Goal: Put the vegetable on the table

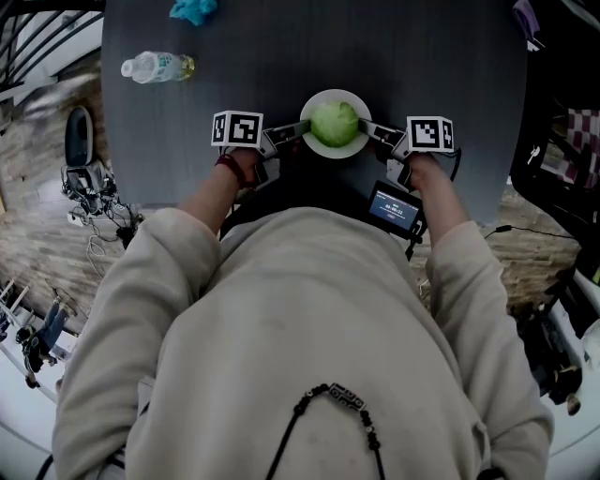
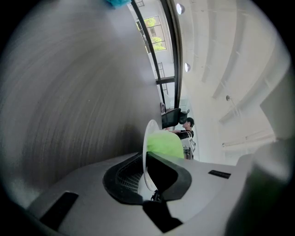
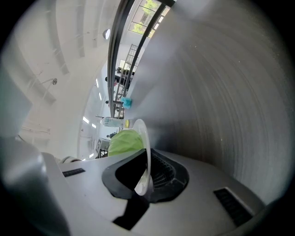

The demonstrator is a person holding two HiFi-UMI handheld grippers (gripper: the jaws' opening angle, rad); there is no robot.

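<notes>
Left gripper [image 2: 148, 177]: its two dark, ribbed fingers [image 2: 171, 171] are pinching shut on the thin rim of one plate [image 2: 145, 138], which is showing edge-on between them. Right gripper [image 3: 144, 179]: its two fingers [image 3: 123, 171] are clamping the opposite rim in the same way, so the plate is being held from both sides. The plate is white, round, smooth and shallow. One vegetable [image 1: 335, 123] is sitting in its middle: a pale green, rounded, leafy head with a faintly veined surface. Each gripper is carrying one cube with black-and-white square markers, two in all [image 1: 237, 128] [image 1: 430, 133]. The plate is lying over the near edge of the worktop [image 1: 422, 56], a dark grey matte slab with fine brushed streaks; whether it is touching the surface cannot be told. Farther out on the worktop, one clear plastic bottle [image 1: 155, 67] is lying on its side at the left, and one crumpled teal object [image 1: 192, 9] is lying at the far edge. One small screen device [image 1: 395, 207] is hanging below the right hand.
</notes>
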